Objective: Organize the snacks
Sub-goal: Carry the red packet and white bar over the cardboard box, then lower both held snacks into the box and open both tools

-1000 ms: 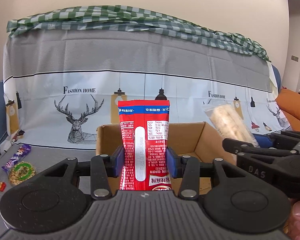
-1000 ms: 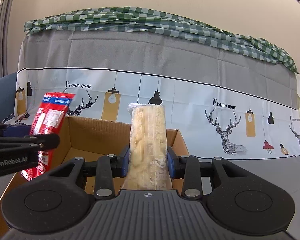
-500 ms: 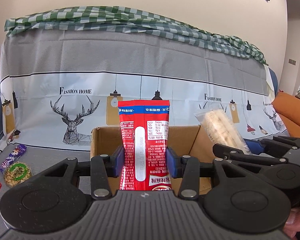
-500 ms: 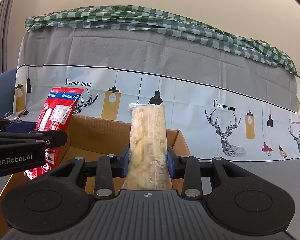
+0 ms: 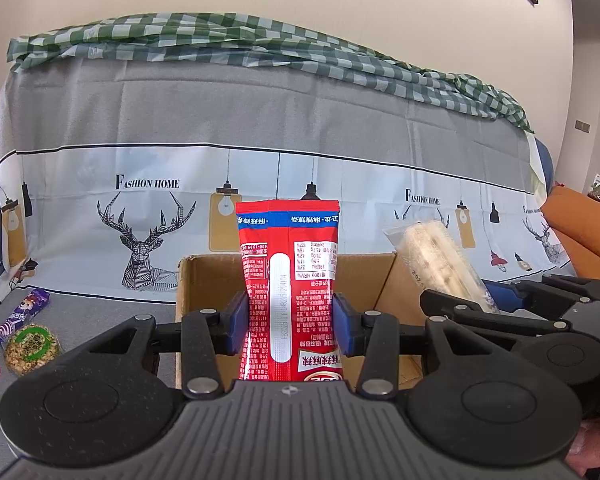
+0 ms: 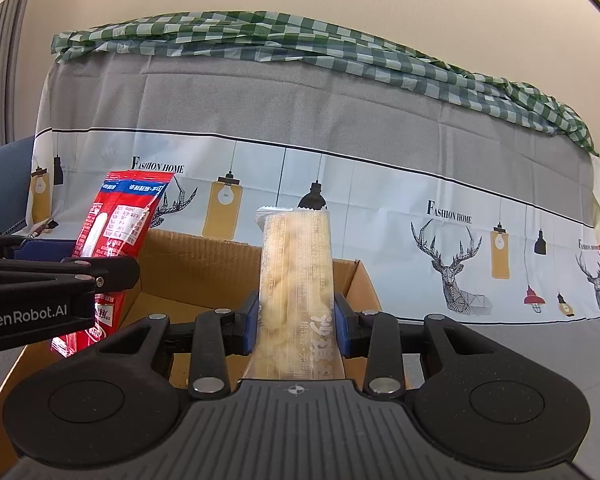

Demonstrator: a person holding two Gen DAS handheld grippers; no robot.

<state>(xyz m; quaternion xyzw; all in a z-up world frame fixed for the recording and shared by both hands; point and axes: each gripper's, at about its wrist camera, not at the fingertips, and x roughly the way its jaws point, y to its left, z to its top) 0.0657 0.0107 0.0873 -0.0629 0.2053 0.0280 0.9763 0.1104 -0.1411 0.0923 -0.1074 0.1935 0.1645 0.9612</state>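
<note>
- The left gripper (image 5: 289, 322) is clamped on a red snack packet (image 5: 290, 280), held upright between its blue pads (image 5: 236, 326), with the open cardboard box (image 5: 208, 280) behind it.
- The right gripper (image 6: 296, 322) squeezes a clear packet of pale crackers (image 6: 296, 280) upright, in front of the same box (image 6: 204, 264).
- From the left wrist, the cracker packet (image 5: 440, 260) leans at 2 o'clock of the red one.
- From the right wrist, the red packet (image 6: 120, 216) sits at 10 o'clock.
- Loose snacks lie at 9 o'clock on the grey cover: a purple bar (image 5: 22, 314) and a round green-labelled cake (image 5: 32, 344).
</note>
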